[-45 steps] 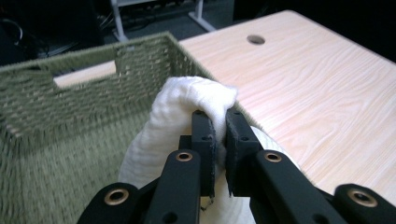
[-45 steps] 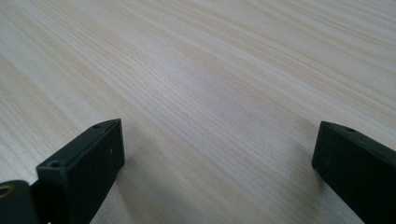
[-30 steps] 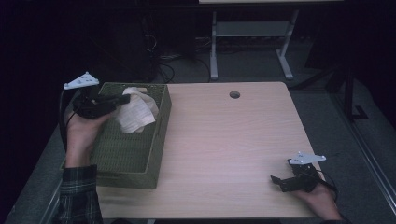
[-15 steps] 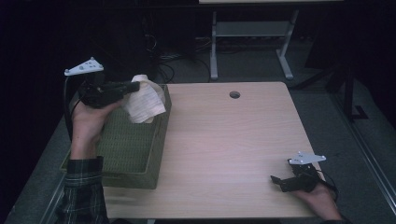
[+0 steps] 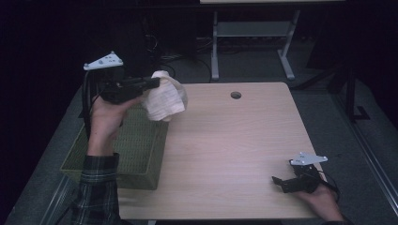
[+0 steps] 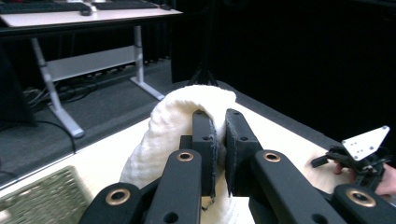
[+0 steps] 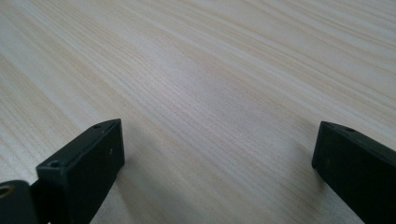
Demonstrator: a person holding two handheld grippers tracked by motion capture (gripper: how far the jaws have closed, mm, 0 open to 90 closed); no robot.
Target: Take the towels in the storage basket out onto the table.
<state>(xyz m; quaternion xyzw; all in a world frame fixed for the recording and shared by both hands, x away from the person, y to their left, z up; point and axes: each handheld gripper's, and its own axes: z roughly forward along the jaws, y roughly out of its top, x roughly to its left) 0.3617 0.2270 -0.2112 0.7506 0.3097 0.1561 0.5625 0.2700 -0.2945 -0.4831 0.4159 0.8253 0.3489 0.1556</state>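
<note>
A cream towel (image 5: 164,99) hangs in the air over the right rim of the green woven basket (image 5: 117,157), pinched at its top by my left gripper (image 5: 158,83). In the left gripper view the towel (image 6: 163,135) drapes over the two black jaws of the left gripper (image 6: 218,116), which are shut on a fold of it. My right gripper (image 5: 278,182) rests low at the table's front right corner, held by a hand. In the right gripper view the right gripper (image 7: 219,149) has its jaws wide apart over bare wood with nothing between them.
The light wooden table (image 5: 234,150) has a round cable hole (image 5: 235,95) near its far edge. The basket stands at the table's left side. A second desk's metal legs (image 5: 216,47) stand on the dark floor behind. The right gripper (image 6: 359,154) also appears far off in the left gripper view.
My left gripper has lifted the towel up out of the basket and carried it rightwards over the basket's rim. The right gripper has stayed in place.
</note>
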